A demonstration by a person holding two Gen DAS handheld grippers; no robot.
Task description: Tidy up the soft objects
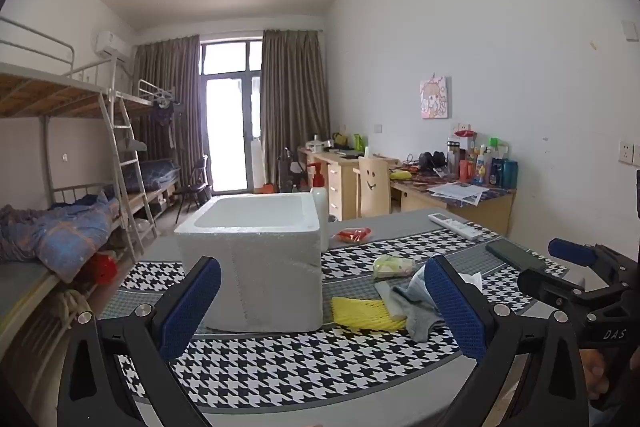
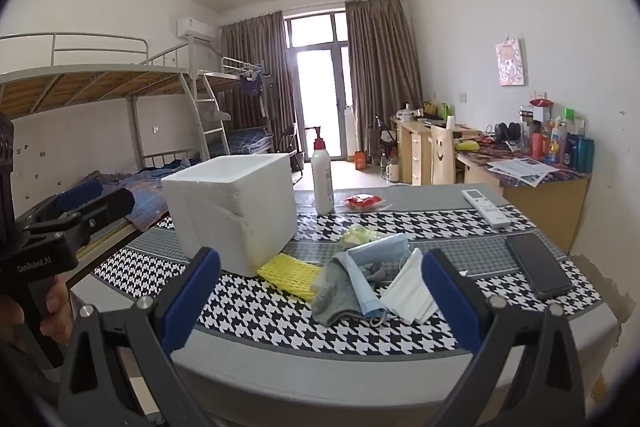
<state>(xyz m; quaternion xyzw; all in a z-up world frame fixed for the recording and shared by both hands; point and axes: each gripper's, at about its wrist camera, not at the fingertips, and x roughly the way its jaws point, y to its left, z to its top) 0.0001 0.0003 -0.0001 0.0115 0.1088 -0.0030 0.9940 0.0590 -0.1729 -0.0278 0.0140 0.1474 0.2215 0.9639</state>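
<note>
Both tongs, left tongs (image 1: 320, 307) and right tongs (image 2: 320, 299), hang wide apart and empty over the bench (image 2: 280, 331). The soft pile, grey cloth (image 2: 336, 291) and masks (image 2: 408, 291), lies heaped beside the foam box (image 2: 232, 211), likely its destination.

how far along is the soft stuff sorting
Done: nothing visibly; no soft item shows in the white foam box. In hand: nothing. The left hand-held gripper and right hand-held gripper are both open and empty. Left: the yellow foam net, grey sock, blue mask and white mask lie beside the box.
</note>
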